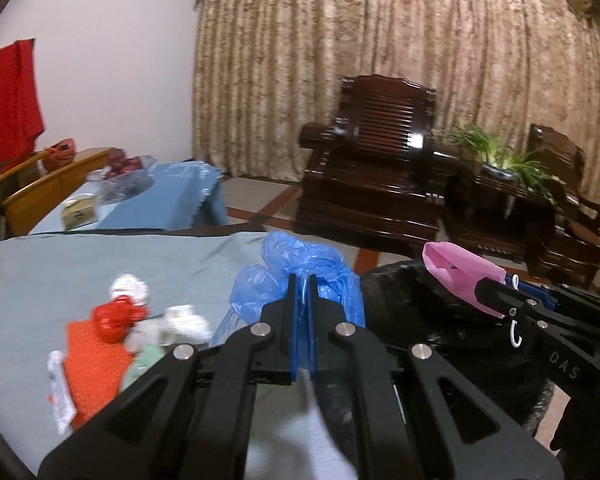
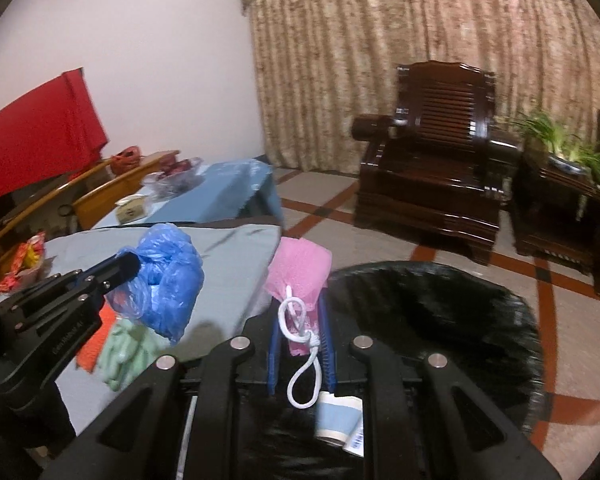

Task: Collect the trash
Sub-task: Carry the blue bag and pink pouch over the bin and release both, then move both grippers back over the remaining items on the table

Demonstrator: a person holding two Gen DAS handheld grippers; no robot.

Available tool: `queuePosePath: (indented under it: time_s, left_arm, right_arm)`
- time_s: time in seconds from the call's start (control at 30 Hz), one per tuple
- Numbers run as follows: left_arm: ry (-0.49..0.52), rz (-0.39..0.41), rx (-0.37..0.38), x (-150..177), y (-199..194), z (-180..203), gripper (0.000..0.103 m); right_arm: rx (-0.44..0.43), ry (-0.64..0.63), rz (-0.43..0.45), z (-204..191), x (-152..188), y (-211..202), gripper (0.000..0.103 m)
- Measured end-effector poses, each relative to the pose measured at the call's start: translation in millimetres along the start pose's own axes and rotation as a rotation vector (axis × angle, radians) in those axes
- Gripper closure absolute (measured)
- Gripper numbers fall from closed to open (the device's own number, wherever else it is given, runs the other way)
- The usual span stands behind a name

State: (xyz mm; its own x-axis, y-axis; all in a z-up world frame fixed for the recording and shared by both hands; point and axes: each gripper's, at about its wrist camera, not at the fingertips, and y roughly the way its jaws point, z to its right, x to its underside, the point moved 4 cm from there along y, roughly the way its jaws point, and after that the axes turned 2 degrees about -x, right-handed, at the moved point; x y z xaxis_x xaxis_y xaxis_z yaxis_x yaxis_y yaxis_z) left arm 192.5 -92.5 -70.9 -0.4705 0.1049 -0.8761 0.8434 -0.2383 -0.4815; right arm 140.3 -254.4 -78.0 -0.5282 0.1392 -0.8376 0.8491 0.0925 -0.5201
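Right gripper (image 1: 496, 294), marked "DAS", jaws clamped on pink mesh (image 2: 300, 270); left gripper (image 1: 302, 300) jaws clamped on blue bag (image 1: 300, 258)

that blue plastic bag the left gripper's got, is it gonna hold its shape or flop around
Probably floppy: the blue plastic bag is thin, crumpled film that sags below the left gripper, whose fingers are shut on a fold. Likely very light for its bulk, since it hangs puffed and loose. It may slip, as glossy film offers little to bite on.

Blue plastic bag (image 1: 300, 268), pink mesh pouch (image 2: 300, 268), black bin liner (image 2: 440, 312).
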Motion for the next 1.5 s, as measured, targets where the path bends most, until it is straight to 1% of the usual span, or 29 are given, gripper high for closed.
queuePosePath:
  time_s: [0.1,0.37,0.6,0.63,0.7,0.73,0.77,0.8,0.83,0.87,0.9,0.93,0.97,1.0,1.03,1.07,1.1,1.13,1.17,1.37,1.5]
  left_arm:
    - [0.017,-0.002,0.04,1.1,9.0,23.2,0.1]
    - [0.052,-0.034,0.122,6.4,34.0,68.1,0.1]
    - [0.08,-0.077,0.174,14.2,52.2,94.7,0.099]
    - [0.081,-0.086,0.185,16.1,54.8,97.2,0.096]
    - [0.078,-0.099,0.199,18.6,57.7,98.4,0.087]
    - [0.076,-0.106,0.2,20.8,58.8,98.2,0.074]
    - [0.073,-0.109,0.198,21.9,59.3,97.3,0.066]
    - [0.068,-0.111,0.196,22.9,59.6,95.3,0.066]
    - [0.062,-0.115,0.197,23.9,59.6,92.0,0.065]
    - [0.057,-0.118,0.193,24.5,59.3,88.6,0.06]
    - [0.055,-0.116,0.187,25.1,58.7,85.9,0.057]
    - [0.054,-0.112,0.178,25.6,57.1,81.4,0.052]
    - [0.055,-0.105,0.162,25.8,54.3,75.4,0.045]
    - [0.053,-0.099,0.146,26.1,51.6,69.1,0.04]
    - [0.046,-0.092,0.127,23.7,48.3,64.7,0.03]
    - [0.033,-0.083,0.106,23.4,44.6,56.6,0.024]
    - [0.022,-0.078,0.093,22.2,42.4,50.6,0.022]
    - [0.01,-0.072,0.071,21.6,38.5,40.1,0.015]
    - [0.003,-0.065,0.047,20.0,35.2,32.6,0.014]
    - [-0.028,-0.051,-0.079,19.6,10.6,-23.9,0.013]
    - [-0.046,-0.05,-0.157,23.2,-7.8,-60.3,0.013]
  right_arm:
    - [0.035,0.011,-0.002,17.2,2.3,-3.5,0.086]
    - [0.111,0.054,-0.02,59.4,11.8,-4.9,0.086]
    - [0.153,0.079,-0.045,84.7,25.3,-2.7,0.086]
    - [0.155,0.082,-0.049,86.4,26.9,-2.2,0.085]
    - [0.163,0.085,-0.055,91.2,30.5,-2.1,0.079]
    - [0.166,0.084,-0.058,93.2,32.0,-2.0,0.074]
    - [0.172,0.083,-0.057,94.8,33.3,-2.1,0.068]
    - [0.176,0.083,-0.055,95.0,34.0,-2.8,0.064]
    - [0.179,0.086,-0.051,95.8,34.5,-3.5,0.058]
    - [0.182,0.089,-0.045,96.1,34.6,-4.2,0.051]
    - [0.184,0.092,-0.041,96.3,34.0,-4.8,0.047]
    - [0.187,0.096,-0.034,96.2,33.5,-5.7,0.036]
    - [0.189,0.099,-0.027,96.5,32.4,-6.1,0.024]
    - [0.188,0.102,-0.021,95.5,31.3,-7.3,0.019]
    - [0.184,0.106,-0.015,94.6,30.3,-7.9,0.012]
    - [0.174,0.113,-0.01,92.4,29.4,-8.6,0.008]
    - [0.161,0.117,-0.008,89.4,28.4,-8.4,0.007]
    - [0.154,0.117,-0.007,85.8,27.4,-7.7,0.006]
    - [0.15,0.114,-0.006,83.3,27.0,-7.9,0.006]
    - [0.096,0.076,-0.002,47.6,20.9,-1.7,0.006]
    - [0.051,0.057,-0.018,20.3,20.9,7.9,0.006]
